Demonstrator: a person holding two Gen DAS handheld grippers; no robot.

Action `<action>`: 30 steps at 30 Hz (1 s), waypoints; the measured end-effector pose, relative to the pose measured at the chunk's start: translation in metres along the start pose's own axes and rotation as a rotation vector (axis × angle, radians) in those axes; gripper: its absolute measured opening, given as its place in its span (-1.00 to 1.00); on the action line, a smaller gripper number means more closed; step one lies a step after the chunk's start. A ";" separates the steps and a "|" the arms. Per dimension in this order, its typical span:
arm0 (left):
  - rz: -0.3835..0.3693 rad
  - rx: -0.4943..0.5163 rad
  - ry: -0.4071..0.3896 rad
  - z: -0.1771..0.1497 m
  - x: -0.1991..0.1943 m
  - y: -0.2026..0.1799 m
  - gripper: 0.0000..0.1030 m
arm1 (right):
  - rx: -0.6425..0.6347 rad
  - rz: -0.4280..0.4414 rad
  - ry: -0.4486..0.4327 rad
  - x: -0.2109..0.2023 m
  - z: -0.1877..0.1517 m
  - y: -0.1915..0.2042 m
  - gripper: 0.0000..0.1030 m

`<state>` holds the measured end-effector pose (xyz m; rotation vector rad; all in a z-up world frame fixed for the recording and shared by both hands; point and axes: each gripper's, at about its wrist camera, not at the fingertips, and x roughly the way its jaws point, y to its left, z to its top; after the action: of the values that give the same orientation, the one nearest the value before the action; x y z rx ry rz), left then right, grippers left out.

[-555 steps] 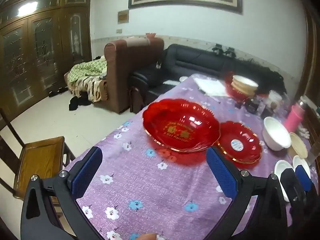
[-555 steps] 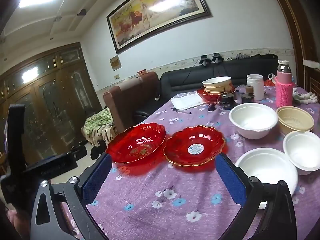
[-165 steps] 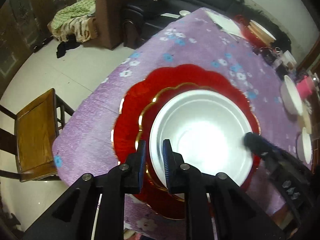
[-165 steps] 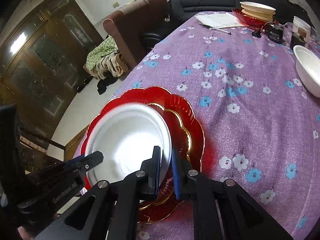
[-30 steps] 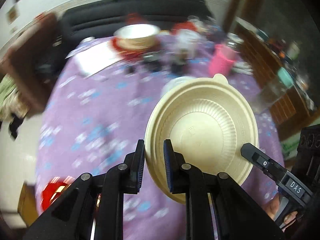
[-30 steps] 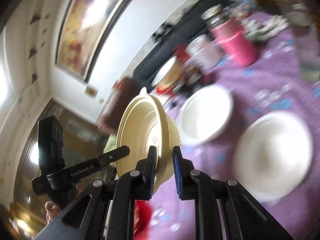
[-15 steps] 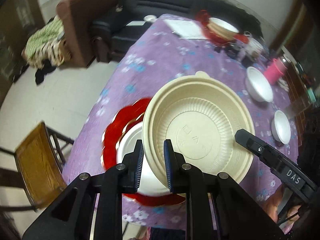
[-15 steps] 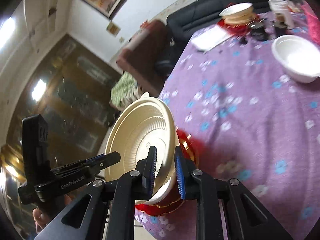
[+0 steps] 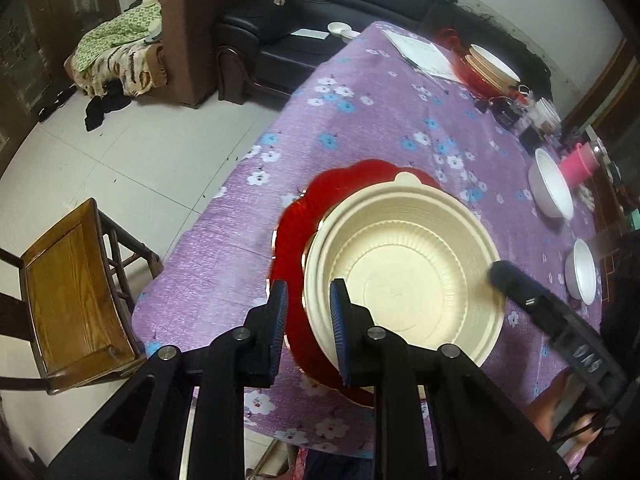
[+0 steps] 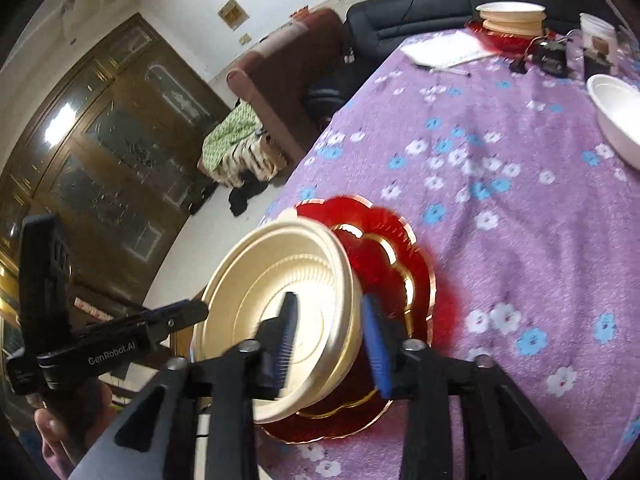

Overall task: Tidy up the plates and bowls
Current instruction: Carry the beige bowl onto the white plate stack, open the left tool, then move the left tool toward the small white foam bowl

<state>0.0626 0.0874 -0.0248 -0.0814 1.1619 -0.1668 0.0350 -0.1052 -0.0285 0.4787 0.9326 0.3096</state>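
Observation:
A cream ribbed bowl (image 9: 404, 276) sits on the stack of red scalloped plates (image 9: 296, 248) near the table's front edge. My left gripper (image 9: 306, 320) has its jaws parted a little, astride the bowl's near rim, no longer pinching it. My right gripper (image 10: 330, 344) has its jaws parted wider, astride the opposite rim of the bowl (image 10: 280, 300). The red plates (image 10: 396, 272) show beneath. Whatever lies under the bowl is hidden.
A large white bowl (image 9: 550, 188) and a small white bowl (image 9: 584, 272) stand at the right on the purple flowered cloth (image 9: 360, 120). Stacked cream bowls on a red plate (image 10: 510, 18), papers, jars and a pink bottle (image 9: 580, 162) sit far back. A wooden chair (image 9: 68, 292) stands left.
The cream bowl has come down onto the red plate stack. Both grippers have opened off its rim; half a second ago both were shut on it in the air.

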 end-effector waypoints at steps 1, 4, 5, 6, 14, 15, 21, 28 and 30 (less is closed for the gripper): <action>0.000 -0.012 -0.006 0.000 -0.002 0.003 -0.63 | 0.010 0.020 -0.011 -0.006 0.002 -0.005 -0.21; -0.002 -0.032 -0.050 -0.002 -0.014 0.006 -0.63 | 0.027 0.024 -0.065 -0.024 0.007 -0.019 -0.10; -0.007 -0.029 -0.061 -0.002 -0.018 0.002 -0.63 | 0.041 0.010 -0.091 -0.032 0.009 -0.028 -0.05; -0.024 -0.020 -0.074 -0.003 -0.022 -0.007 -0.63 | 0.054 -0.001 -0.107 -0.037 0.010 -0.036 0.00; -0.181 0.242 -0.090 -0.014 -0.031 -0.133 -0.35 | 0.154 -0.111 -0.289 -0.105 0.005 -0.124 0.01; -0.211 0.282 -0.080 -0.016 -0.028 -0.156 -0.18 | 0.157 -0.133 -0.328 -0.120 0.002 -0.135 0.01; -0.330 0.402 0.039 -0.020 0.004 -0.262 -0.13 | 0.170 -0.329 -0.549 -0.212 -0.015 -0.198 0.24; -0.326 0.412 0.126 -0.004 0.045 -0.352 -0.13 | 0.280 -0.373 -0.563 -0.266 -0.011 -0.284 0.36; -0.305 0.415 0.143 0.001 0.059 -0.374 -0.13 | 0.341 -0.330 -0.538 -0.270 -0.005 -0.313 0.36</action>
<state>0.0533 -0.2906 -0.0213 0.1228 1.2312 -0.6888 -0.1057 -0.4931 -0.0078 0.6679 0.5199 -0.2770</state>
